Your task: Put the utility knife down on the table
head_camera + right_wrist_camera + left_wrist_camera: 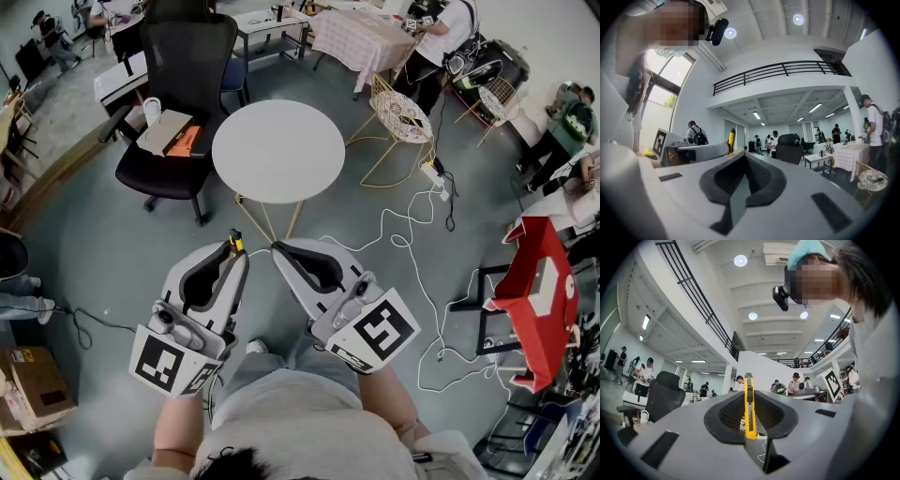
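Note:
The yellow utility knife stands upright, clamped between the jaws of my left gripper, which is shut on it. In the head view only the knife's tip pokes out past the left gripper. My right gripper is held close beside it, jaws shut with nothing between them. From the right gripper view the knife shows on the left gripper to the left. The round white table stands ahead of both grippers, apart from them, and its top is bare.
A black office chair with a box and a cup on its seat stands left of the table. A wire chair is at its right. White cables trail over the floor. A red stand is far right, a cardboard box lower left.

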A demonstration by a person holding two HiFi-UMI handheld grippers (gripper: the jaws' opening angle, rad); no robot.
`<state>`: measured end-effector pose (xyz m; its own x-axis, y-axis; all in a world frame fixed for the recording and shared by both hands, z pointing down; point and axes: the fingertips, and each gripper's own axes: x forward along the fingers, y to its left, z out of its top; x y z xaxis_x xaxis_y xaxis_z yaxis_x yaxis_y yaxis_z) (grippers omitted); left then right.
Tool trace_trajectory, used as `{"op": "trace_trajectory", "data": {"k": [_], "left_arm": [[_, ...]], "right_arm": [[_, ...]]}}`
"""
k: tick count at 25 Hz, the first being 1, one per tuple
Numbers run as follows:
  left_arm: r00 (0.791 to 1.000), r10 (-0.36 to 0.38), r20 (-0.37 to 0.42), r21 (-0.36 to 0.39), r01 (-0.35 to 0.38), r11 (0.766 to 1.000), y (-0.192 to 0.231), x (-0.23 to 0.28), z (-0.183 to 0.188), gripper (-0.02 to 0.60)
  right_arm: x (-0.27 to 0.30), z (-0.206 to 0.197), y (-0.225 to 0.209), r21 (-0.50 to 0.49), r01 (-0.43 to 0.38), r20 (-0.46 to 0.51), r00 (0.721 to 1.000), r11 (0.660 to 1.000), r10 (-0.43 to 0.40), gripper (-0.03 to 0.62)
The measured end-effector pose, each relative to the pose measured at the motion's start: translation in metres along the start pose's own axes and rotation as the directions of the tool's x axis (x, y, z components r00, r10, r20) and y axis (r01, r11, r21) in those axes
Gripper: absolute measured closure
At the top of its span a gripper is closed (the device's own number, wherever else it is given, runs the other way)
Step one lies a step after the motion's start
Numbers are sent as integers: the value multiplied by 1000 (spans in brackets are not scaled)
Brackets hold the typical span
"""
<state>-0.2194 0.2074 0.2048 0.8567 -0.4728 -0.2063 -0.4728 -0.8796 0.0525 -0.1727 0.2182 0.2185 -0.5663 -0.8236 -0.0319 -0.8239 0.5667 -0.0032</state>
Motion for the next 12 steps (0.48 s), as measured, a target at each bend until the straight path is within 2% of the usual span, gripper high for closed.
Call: {"op": "trace_trajectory", "data": {"k": [12], "left_arm": [[999,-45,5,-4,45,999,17,-20,3,514]], "right_arm": [[19,-3,22,-7,34,-11,999,999,-34,586]]}}
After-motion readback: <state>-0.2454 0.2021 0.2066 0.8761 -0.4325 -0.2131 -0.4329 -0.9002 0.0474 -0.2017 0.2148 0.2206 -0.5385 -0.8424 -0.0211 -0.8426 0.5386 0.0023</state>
